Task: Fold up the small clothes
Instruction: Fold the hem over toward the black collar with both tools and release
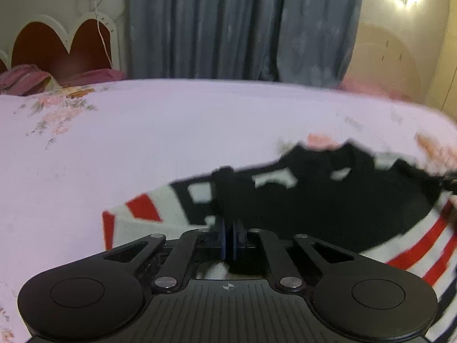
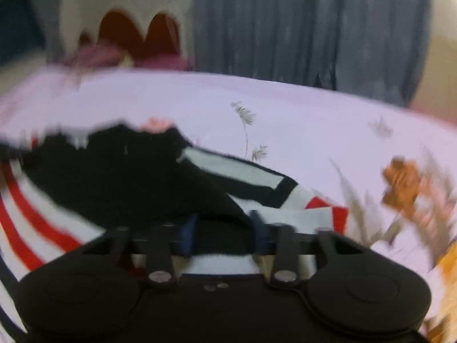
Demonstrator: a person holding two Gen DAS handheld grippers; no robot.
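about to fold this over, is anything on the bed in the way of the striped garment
Nothing visible: the pink floral bedsheet beyond the striped garment lies bare up to the pillows. Both views are blurred.

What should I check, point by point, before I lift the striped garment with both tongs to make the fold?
1. Left tongs shut: ok, the fingers stand together.
2. Cloth caught in the left tongs: cannot tell, their tips are lost against the black part of the garment.
3. Right tongs gripping the garment: not ok, the fingers stand apart, with black fabric between them.
4. Garment lying flat: not ok, its far edge looks rumpled in both views.
5. Room to fold onto: ok, only the bed sheet shows beyond the garment.
6. Clear view: not ok, the right wrist picture is blurred.
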